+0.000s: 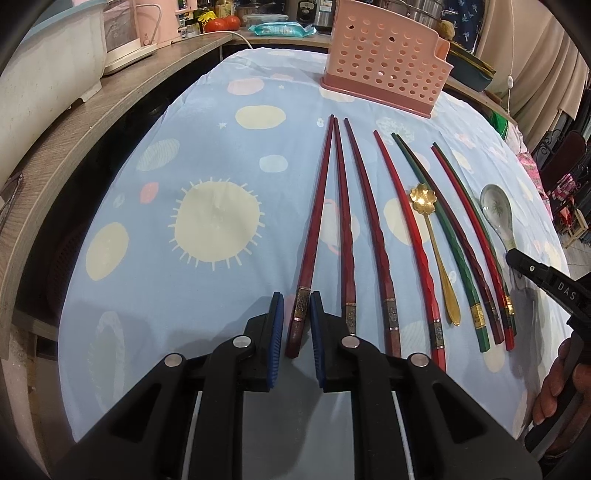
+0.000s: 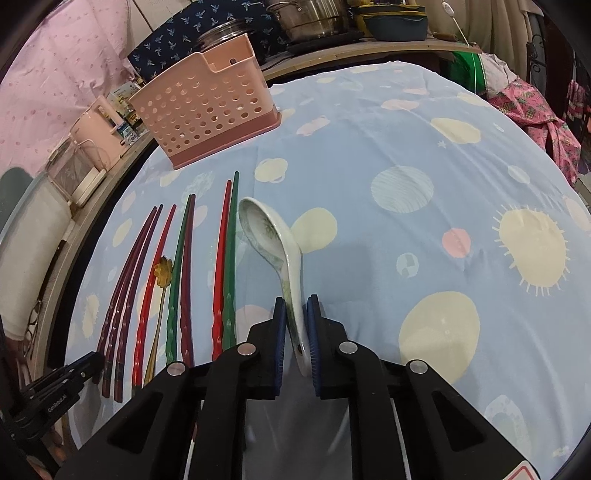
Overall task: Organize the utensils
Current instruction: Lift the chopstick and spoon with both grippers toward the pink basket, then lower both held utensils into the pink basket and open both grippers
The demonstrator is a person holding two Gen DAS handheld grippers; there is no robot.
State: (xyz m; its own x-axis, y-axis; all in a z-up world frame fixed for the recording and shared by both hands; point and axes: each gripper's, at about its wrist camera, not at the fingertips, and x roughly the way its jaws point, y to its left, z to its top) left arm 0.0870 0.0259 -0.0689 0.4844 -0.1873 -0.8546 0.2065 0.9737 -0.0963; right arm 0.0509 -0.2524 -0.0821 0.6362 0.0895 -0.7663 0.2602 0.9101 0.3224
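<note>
Several red, maroon and green chopsticks point(image 1: 373, 229) lie side by side on the blue tablecloth, also in the right wrist view point(image 2: 184, 280). A gold flower spoon point(image 1: 434, 243) lies among them. My left gripper point(image 1: 296, 310) is shut on the thick end of the leftmost maroon chopstick point(image 1: 314, 229), which still rests on the cloth. My right gripper point(image 2: 295, 317) is shut on the handle of a white ceramic spoon point(image 2: 269, 240), bowl pointing away. The pink perforated utensil holder point(image 1: 384, 59) stands empty at the far side, also in the right wrist view point(image 2: 207, 103).
A wooden counter point(image 1: 74, 122) with appliances runs along the left. Pots and containers point(image 2: 317, 18) stand behind the table. Patterned cloth point(image 2: 443, 221) spreads to the right of the spoon.
</note>
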